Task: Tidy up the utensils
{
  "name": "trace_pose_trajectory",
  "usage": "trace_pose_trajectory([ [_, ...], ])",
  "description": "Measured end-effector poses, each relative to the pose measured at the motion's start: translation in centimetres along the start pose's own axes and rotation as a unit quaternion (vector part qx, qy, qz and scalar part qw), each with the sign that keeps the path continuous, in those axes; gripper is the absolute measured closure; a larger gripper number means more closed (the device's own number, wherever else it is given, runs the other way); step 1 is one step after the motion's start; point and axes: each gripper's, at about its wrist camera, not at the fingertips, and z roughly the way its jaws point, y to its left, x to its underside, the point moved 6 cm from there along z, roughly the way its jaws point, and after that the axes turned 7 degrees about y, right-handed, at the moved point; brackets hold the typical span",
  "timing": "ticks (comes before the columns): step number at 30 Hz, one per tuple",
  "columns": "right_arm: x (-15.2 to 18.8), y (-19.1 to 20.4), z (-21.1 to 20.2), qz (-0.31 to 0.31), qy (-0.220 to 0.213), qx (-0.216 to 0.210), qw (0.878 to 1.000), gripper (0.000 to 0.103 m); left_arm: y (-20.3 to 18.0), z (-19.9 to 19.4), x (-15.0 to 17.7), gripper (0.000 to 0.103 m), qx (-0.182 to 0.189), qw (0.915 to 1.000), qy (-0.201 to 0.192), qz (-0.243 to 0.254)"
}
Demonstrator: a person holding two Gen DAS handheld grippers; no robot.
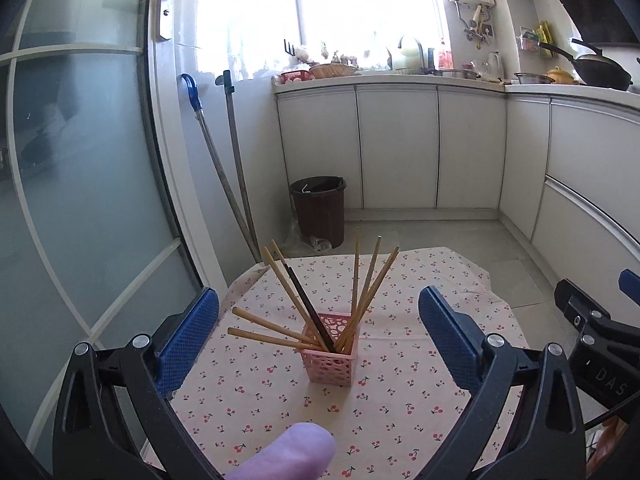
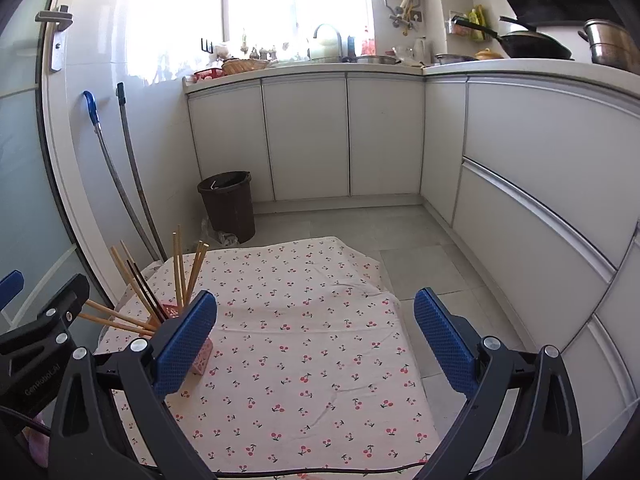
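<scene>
Both claws released: left gripper (image 1: 319,328) frames the pink basket (image 1: 330,364); I'd gather the splayed chopsticks (image 1: 292,300) gently, right gripper (image 2: 316,340) idle.

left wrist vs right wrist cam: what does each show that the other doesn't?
Left wrist only: the whole pink basket unobstructed, and a gloved fingertip at the bottom edge. Right wrist only: a steel stockpot on the counter, and the cloth's bare right half. Both: chopsticks in the basket, cherry-print tablecloth, brown bin, both grippers open and empty.
</scene>
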Motion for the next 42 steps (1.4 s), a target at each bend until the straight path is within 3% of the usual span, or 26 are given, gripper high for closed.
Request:
trace_pose_trajectory([
  [42, 0.7, -0.3, 2.1, 0.013, 0.04, 0.002, 0.999, 0.007, -0.7, 1.2, 0.7, 0.007, 0.009, 0.9995, 0.031, 0.0],
])
